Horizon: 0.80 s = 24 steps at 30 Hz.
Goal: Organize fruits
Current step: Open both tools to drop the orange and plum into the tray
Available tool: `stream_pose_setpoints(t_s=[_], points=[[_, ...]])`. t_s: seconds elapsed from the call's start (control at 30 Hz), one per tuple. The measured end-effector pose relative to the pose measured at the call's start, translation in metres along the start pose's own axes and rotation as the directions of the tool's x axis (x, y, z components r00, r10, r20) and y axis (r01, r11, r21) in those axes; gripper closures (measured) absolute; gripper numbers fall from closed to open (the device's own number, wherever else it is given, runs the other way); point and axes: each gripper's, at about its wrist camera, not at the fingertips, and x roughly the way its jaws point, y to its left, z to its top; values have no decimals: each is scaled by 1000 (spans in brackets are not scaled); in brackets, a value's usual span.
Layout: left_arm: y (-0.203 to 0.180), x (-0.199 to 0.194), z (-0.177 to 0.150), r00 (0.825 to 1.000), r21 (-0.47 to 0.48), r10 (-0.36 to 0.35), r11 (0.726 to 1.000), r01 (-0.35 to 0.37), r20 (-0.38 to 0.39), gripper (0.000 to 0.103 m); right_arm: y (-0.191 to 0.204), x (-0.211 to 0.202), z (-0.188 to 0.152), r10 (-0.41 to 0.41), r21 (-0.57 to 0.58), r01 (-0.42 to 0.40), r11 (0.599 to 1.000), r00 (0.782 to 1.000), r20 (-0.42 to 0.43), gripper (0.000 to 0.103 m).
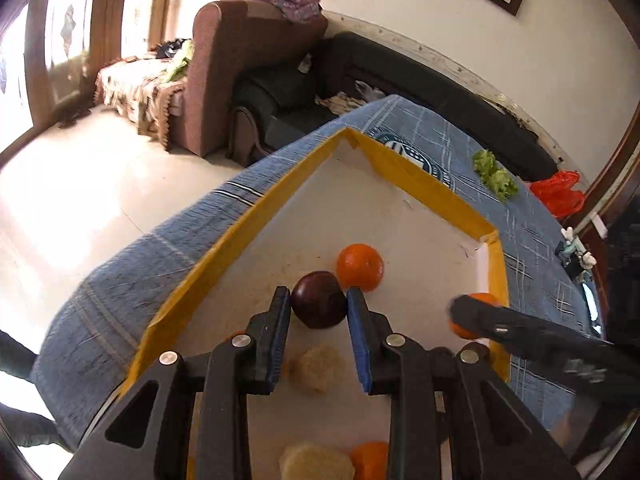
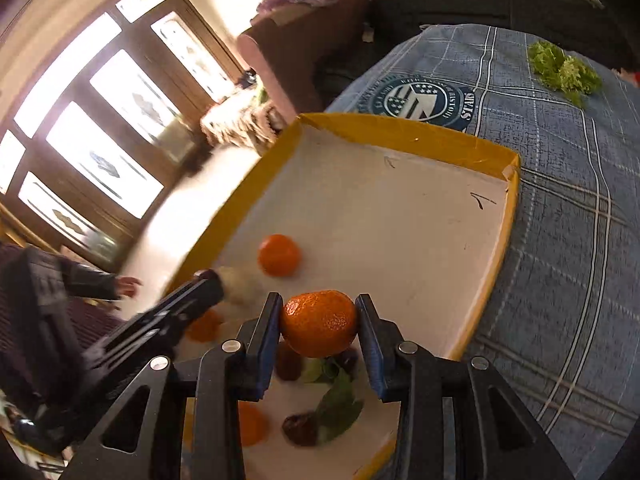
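Left wrist view: the left gripper [image 1: 319, 300] pinches a dark purple plum [image 1: 319, 305] between its blue pads, holding it above the white floor of a yellow-rimmed cardboard tray [image 1: 420, 188] that sits on a blue plaid cloth [image 1: 440, 128]. The plum is glossy, smooth and round, so the pads probably bear on only a small patch of curved skin; a twist or a slackened squeeze could let it roll out and knock the loose orange [image 1: 360, 267] lying just beyond it. A pale fuzzy fruit [image 1: 316, 366] lies below the fingers and a second pale fruit [image 1: 316, 462] sits near the bottom edge beside part of another orange. At right, the right gripper [image 1: 470, 316] shows as a blurred dark bar across an orange at the tray wall, so its grip cannot be read from here.

Right wrist view: the right gripper [image 2: 318, 322] clamps a held orange [image 2: 319, 323] above dark red dates [image 2: 298, 426] and green leaves [image 2: 340, 404] in the near end of the tray [image 2: 400, 130]. The peel is bright, pebbled and firm-looking, with a small stem scar on top. The left gripper's arm [image 2: 168, 316] crosses blurred just to the left, near a free orange [image 2: 279, 255]; with both tools working in the same tray, a collision looks to be the main hazard, and either fruit could be jarred loose. Lettuce [image 2: 564, 70] rests well apart on the cloth.
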Motion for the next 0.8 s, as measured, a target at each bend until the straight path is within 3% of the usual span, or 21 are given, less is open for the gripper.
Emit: stream_pose_setpoints(t_s=[0.17, 0.33, 0.4, 0.57, 0.7, 0.8], points=[[-5, 6, 5, 1000, 16, 3, 1000, -3, 16, 72, -4, 21, 5, -69, -19, 69, 997, 997, -20, 61], [-4, 7, 7, 999, -10, -40, 999, 40, 15, 44, -3, 25, 8, -104, -32, 104, 994, 995, -3, 59], [-2, 4, 7, 998, -22, -60, 998, 61, 25, 43, -3, 22, 9, -93, -22, 93, 995, 996, 11, 46], [-3, -18, 3, 996, -32, -56, 998, 59, 70, 40, -3, -5, 5, -91, -13, 92, 996, 994, 65, 44], [-16, -48, -7, 988, 1, 15, 1000, -15, 156, 31, -3, -36, -11, -113, -9, 115, 993, 986, 120, 42], [-33, -77, -18, 956, 45, 113, 991, -130, 272, 19, -7, -63, -29, -145, -6, 148, 989, 975, 171, 38]])
